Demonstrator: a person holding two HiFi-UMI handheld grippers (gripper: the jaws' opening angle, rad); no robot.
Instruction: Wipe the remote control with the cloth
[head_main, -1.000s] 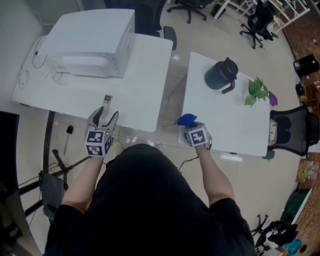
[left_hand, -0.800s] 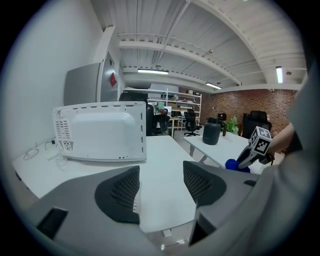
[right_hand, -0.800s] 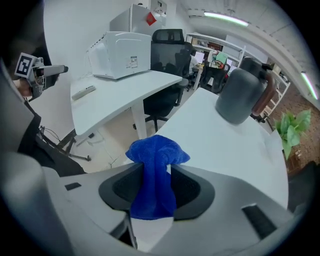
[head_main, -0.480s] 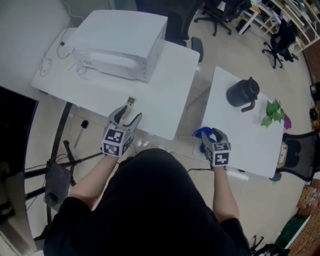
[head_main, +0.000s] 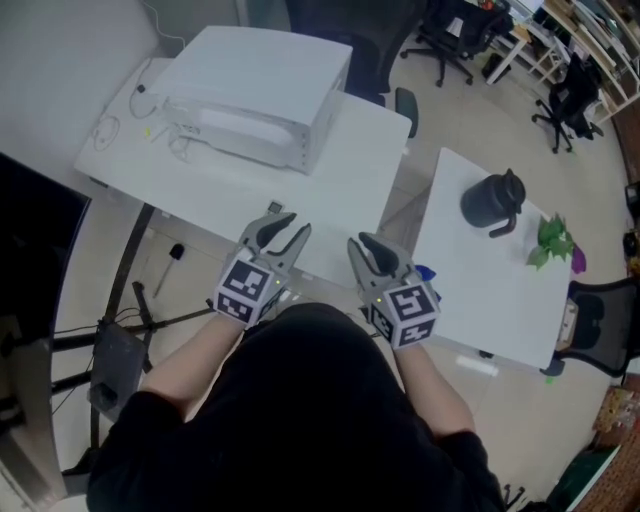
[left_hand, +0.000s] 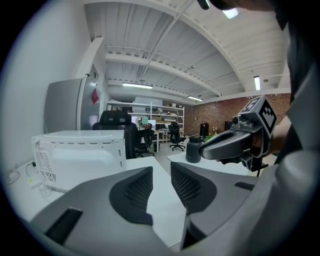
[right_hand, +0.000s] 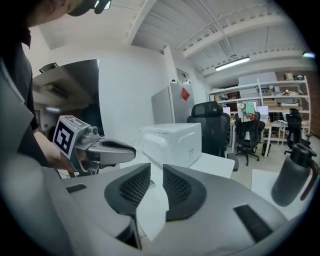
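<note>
In the head view my left gripper is held up over the near edge of the left white table. The remote control shows only as a small light tip just beyond its fingers. My right gripper hovers beside it, over the gap between the tables. The blue cloth lies on the right table, mostly hidden behind that gripper. Both grippers' jaws have just been closing and now stand a narrow gap apart, with nothing between them. Each gripper view shows the other gripper: the right one and the left one.
A white boxy machine fills the back of the left table. A dark jug and a green plant stand on the right table. Office chairs sit beyond, and a black chair at the right.
Both grippers have risen and come together in front of the person. The right gripper swung left, away from the blue cloth. Both pairs of jaws stand narrower than before.
</note>
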